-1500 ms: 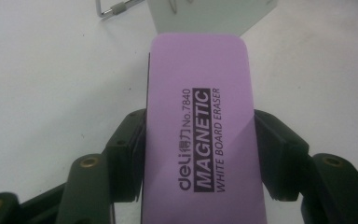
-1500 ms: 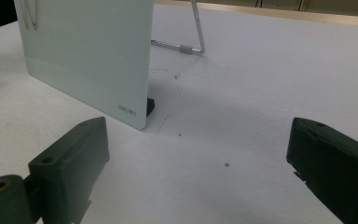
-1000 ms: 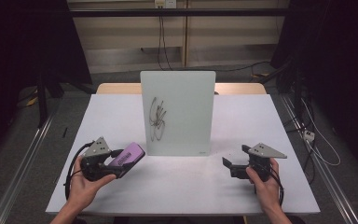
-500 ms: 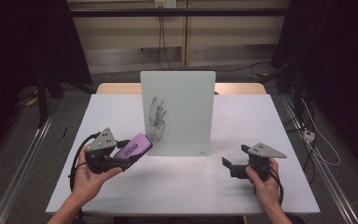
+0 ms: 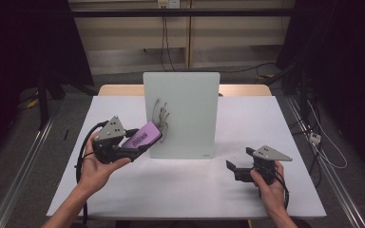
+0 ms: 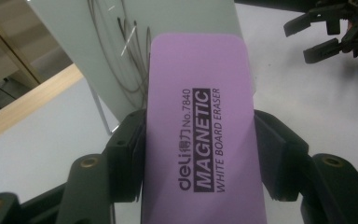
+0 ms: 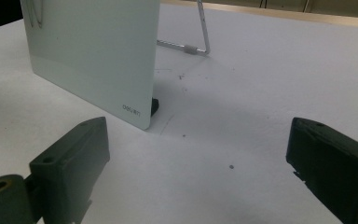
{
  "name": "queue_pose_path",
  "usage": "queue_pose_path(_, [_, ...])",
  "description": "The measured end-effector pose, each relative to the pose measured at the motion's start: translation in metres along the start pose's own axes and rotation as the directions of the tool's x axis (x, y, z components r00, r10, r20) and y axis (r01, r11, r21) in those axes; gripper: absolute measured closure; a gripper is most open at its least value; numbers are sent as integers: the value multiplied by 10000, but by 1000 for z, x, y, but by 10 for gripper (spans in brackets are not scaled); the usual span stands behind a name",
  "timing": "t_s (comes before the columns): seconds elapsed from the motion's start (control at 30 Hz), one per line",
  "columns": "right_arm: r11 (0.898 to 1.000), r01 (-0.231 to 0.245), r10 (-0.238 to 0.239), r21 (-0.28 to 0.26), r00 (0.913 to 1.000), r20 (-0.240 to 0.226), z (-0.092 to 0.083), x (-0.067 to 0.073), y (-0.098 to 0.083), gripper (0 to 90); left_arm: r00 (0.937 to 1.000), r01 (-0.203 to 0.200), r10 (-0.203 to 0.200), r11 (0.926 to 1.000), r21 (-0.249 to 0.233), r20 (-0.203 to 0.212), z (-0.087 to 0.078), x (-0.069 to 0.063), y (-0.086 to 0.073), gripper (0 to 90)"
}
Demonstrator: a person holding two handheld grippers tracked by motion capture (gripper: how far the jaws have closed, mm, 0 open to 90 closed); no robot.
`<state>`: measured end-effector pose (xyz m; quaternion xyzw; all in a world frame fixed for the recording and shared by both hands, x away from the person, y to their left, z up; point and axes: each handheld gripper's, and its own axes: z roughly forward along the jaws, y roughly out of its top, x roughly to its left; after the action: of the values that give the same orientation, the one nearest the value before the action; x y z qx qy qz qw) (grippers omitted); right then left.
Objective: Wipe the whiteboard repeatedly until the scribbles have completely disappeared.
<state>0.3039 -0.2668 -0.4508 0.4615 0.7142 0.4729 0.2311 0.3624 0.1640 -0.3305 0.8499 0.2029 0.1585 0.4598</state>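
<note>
left tongs (image 5: 140,145) clamp purple eraser (image 5: 143,136) between jaws, beside whiteboard (image 5: 183,114) | right tongs (image 5: 235,164) gape, empty

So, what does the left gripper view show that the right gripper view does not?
Left gripper view alone: the purple magnetic whiteboard eraser clamped between the left gripper fingers, black scribbles on the board, and the right gripper farther off. Right gripper view alone: the board's metal stand and brand mark, with its own fingers apart. Both share the whiteboard and white table.
</note>
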Motion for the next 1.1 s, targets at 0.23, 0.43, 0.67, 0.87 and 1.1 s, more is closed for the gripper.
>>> queue_pose_path(0.23, [10000, 33, -33, -1, 10000, -27, 0, 0, 0, 60, 9993, -366, 367, 9993, -121, 114, 7, 1, 12, 414])
queue_pose_path(0.43, [10000, 34, -34, -6, 10000, -28, 0, 0, 0, 60, 9985, -537, 538, 9985, -74, 66, 10, 5, 23, 414])
queue_pose_path(0.67, [10000, 40, -40, -14, 10000, -37, -1, 0, 0, 60, 9980, -608, 607, 9982, -6, -169, 15, 12, 31, 414])
queue_pose_path(0.87, [10000, 12, -12, -18, 10000, -55, -1, 0, 0, 60, 9978, -626, 624, 9980, -77, -228, 17, 17, 34, 414])
queue_pose_path(1.1, [10000, 39, -39, -8, 10000, -51, 0, 0, 0, 59, 9985, -493, 488, 9986, -182, -250, 18, 27, 44, 414])
